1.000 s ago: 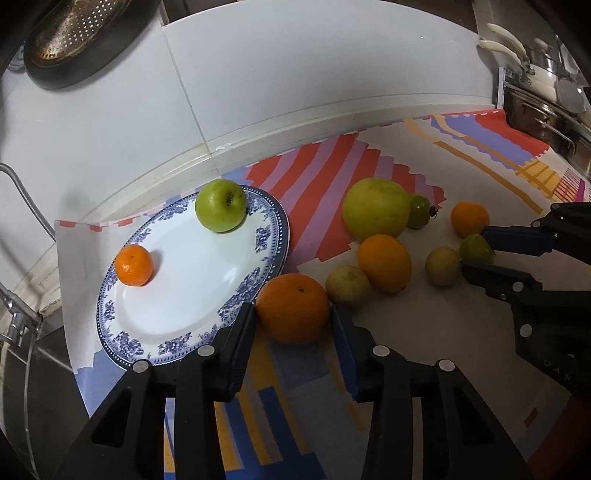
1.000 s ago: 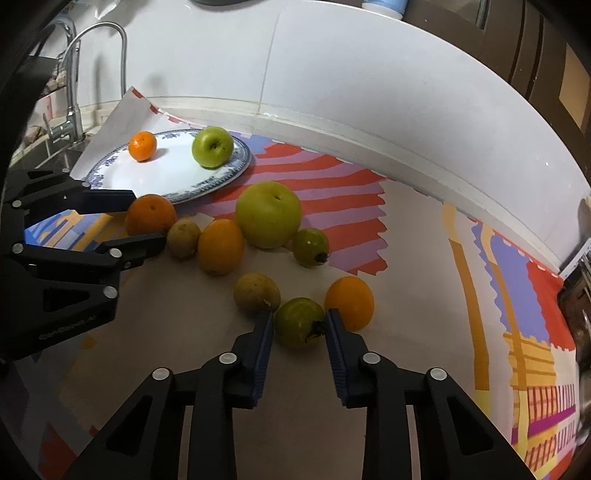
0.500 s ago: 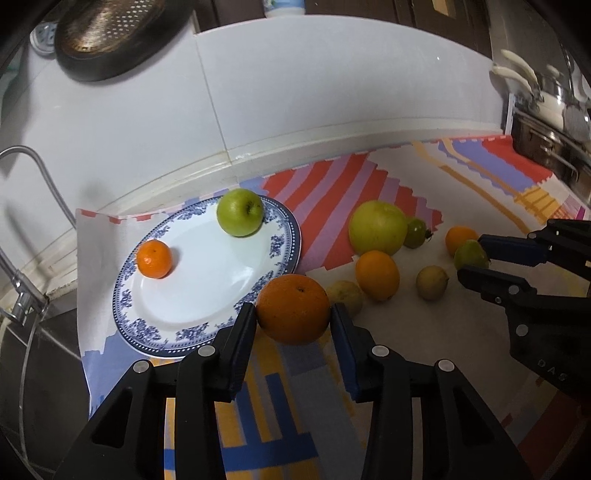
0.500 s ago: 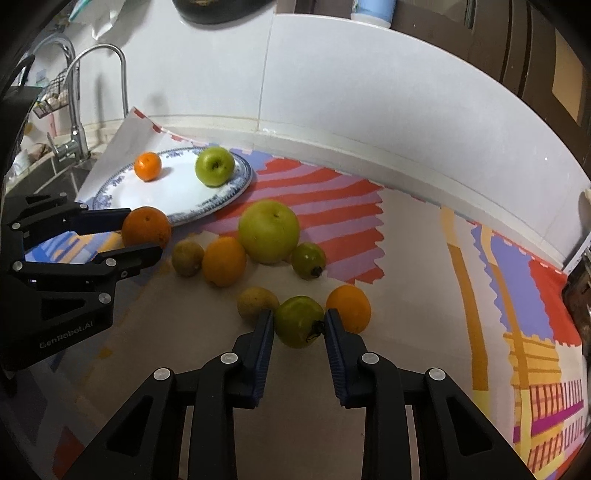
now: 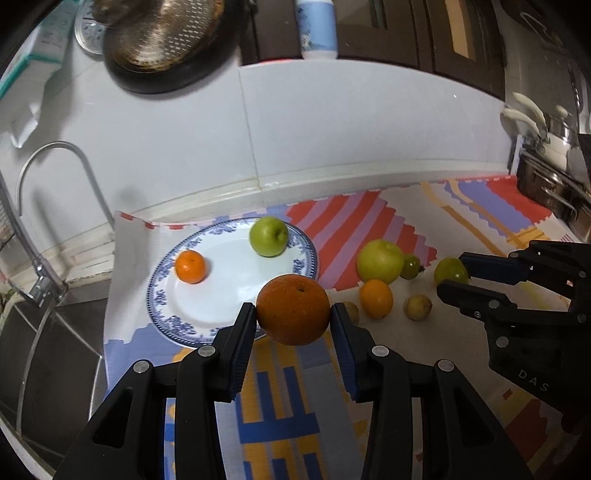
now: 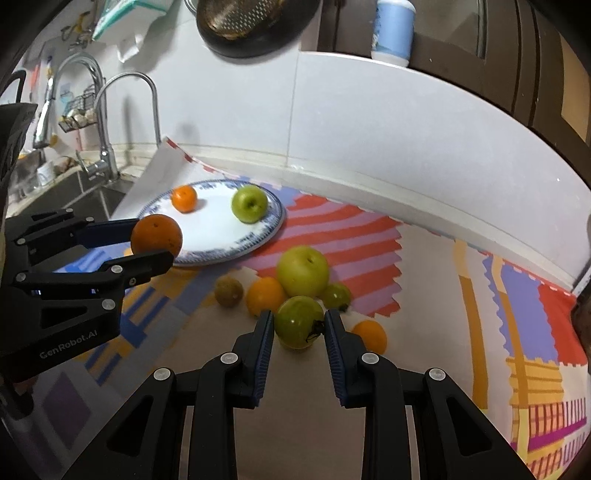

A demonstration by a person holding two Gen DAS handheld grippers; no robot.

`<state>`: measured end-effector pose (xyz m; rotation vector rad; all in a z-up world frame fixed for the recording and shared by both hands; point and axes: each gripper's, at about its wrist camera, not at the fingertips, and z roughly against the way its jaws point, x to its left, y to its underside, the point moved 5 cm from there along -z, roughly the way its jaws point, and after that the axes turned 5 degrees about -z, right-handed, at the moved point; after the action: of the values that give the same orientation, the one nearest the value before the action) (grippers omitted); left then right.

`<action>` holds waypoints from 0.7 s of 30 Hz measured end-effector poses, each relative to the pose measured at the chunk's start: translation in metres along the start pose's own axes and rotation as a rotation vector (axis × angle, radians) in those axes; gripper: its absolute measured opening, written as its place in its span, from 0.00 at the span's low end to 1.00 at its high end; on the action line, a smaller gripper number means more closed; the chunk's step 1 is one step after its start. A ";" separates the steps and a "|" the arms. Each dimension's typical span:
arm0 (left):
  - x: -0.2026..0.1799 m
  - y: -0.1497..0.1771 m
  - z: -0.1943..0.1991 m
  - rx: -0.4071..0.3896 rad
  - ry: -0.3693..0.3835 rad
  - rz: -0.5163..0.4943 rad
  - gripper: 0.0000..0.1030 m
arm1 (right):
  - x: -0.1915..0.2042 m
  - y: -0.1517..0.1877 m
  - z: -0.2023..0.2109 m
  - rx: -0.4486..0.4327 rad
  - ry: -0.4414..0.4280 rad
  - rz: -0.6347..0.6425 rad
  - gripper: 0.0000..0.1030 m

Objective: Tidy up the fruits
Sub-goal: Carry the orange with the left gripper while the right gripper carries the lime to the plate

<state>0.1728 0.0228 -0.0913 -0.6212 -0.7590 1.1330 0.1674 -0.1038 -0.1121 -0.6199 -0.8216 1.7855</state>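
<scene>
Jaws raised, clamping orange and green tomato.

The plate has bare middle room between the small orange and green apple.

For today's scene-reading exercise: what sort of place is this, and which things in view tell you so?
Most likely a home kitchen counter: a faucet over a sink, a colander on the ledge, and stacked pots beside the tiled wall.
</scene>
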 end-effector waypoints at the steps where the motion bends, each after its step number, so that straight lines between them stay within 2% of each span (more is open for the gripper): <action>1: 0.003 0.000 0.003 -0.003 -0.006 0.009 0.40 | 0.002 -0.002 0.001 -0.006 -0.007 0.003 0.28; 11: 0.028 0.000 0.004 -0.003 -0.054 0.060 0.40 | 0.023 -0.026 -0.010 -0.011 -0.128 -0.006 0.28; 21: 0.063 -0.008 -0.021 0.022 -0.081 0.109 0.40 | 0.050 -0.057 -0.044 -0.014 -0.183 0.042 0.28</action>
<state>0.2088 0.0787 -0.0842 -0.6066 -0.7884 1.2712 0.2164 -0.0330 -0.0970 -0.4906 -0.9515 1.8966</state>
